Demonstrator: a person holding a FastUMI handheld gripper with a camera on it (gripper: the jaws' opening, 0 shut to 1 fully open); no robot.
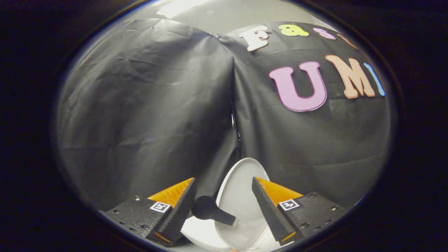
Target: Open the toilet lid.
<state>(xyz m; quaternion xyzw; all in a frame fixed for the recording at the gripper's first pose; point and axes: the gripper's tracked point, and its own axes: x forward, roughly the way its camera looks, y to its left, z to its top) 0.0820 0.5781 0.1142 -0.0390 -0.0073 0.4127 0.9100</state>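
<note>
The white toilet lid [241, 199] is raised and stands nearly upright against the black cloth wall. It shows between my two orange-and-black fingers and a little beyond them. A black paddle-shaped handle [211, 211] sticks out from the lid's left edge, close to my left finger [178, 206]. Under the handle a white piece of the toilet seat [201, 235] shows. My gripper [223, 181] is open, its fingers wide apart and neither one pressing on the lid or the handle. The right finger [269, 206] overlaps the lid's right edge in the view.
Black cloth walls [147, 112] meet at a corner seam straight ahead, just behind the lid. A strip of pale ceiling [224, 15] shows above the cloth.
</note>
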